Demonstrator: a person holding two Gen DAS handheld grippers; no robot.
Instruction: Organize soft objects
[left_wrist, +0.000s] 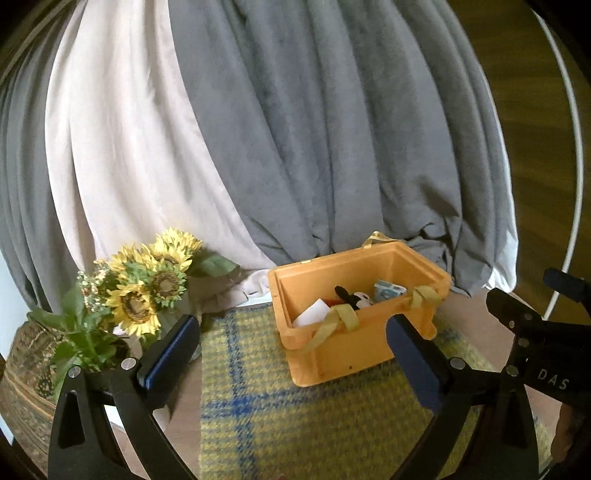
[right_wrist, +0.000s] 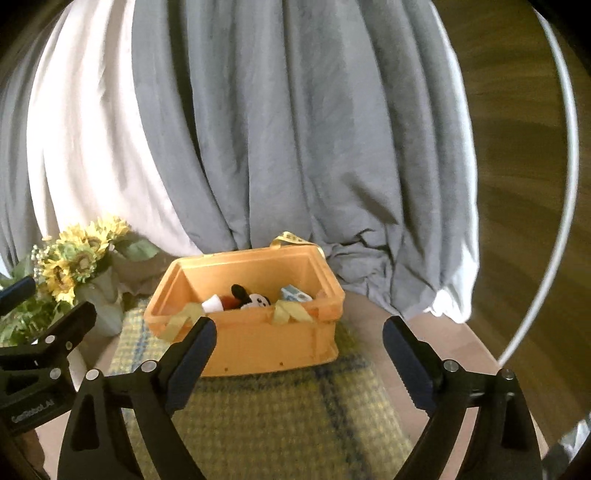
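The orange bin's (right_wrist: 258, 347) near wall hides most of the plush toy (right_wrist: 255, 300).

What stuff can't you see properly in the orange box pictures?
- Plush toy: body hidden by the orange box's front wall, both views.
- Blue-and-white packet: too small to read, partly hidden.
- Box floor: hidden by the walls.
- Flower pot: cut off at left view's edge.
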